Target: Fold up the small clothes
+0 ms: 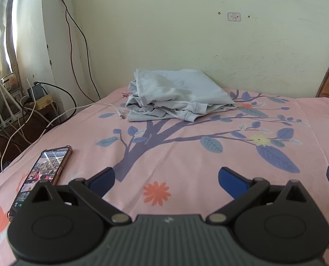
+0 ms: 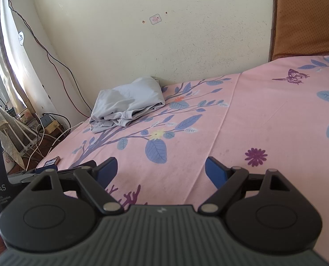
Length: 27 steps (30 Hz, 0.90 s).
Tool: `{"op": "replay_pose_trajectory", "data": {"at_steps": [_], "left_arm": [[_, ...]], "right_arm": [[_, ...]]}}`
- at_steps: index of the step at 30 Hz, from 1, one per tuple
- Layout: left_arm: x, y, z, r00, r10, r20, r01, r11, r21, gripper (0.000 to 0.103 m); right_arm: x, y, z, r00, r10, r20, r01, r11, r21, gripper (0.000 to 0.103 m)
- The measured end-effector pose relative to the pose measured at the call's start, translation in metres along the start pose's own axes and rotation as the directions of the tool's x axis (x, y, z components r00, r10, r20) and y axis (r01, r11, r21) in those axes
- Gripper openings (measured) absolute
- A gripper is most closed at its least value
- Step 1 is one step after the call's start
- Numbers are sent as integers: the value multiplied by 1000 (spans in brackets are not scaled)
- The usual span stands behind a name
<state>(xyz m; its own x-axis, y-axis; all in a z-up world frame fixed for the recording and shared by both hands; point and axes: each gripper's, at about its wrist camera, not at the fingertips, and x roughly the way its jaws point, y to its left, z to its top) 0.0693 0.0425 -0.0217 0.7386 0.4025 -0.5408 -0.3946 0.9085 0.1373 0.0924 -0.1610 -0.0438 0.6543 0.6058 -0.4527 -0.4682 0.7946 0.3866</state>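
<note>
A light blue garment [image 1: 177,95] lies loosely folded in a pile on the pink flowered bedsheet [image 1: 186,155], at the far side near the wall. It also shows in the right wrist view [image 2: 129,104], far left of centre. My left gripper [image 1: 165,178] is open and empty, low over the sheet, well short of the garment. My right gripper [image 2: 161,169] is open and empty, also near the bed's front, to the right of the left one.
A phone [image 1: 42,173] with a lit screen lies on the sheet by the left gripper. A white cable [image 1: 111,107] runs onto the bed beside the garment. Cables and a power strip [image 1: 38,97] sit off the left edge. A brown headboard [image 2: 301,22] stands right.
</note>
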Motion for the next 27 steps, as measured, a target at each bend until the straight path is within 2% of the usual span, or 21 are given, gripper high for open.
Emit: {"op": "replay_pose_trajectory", "data": {"at_steps": [17,27], "left_arm": [[-6,-1,4,1000,-28,1,28,1000,0,103],[-9,5,9,999,33,-9,-33,999,-31,103]], "right_arm": [[0,0,0,1000,1,-2,-1,1000,3,88],[0,0,0,1000,1,-2,-1,1000,2,88]]}}
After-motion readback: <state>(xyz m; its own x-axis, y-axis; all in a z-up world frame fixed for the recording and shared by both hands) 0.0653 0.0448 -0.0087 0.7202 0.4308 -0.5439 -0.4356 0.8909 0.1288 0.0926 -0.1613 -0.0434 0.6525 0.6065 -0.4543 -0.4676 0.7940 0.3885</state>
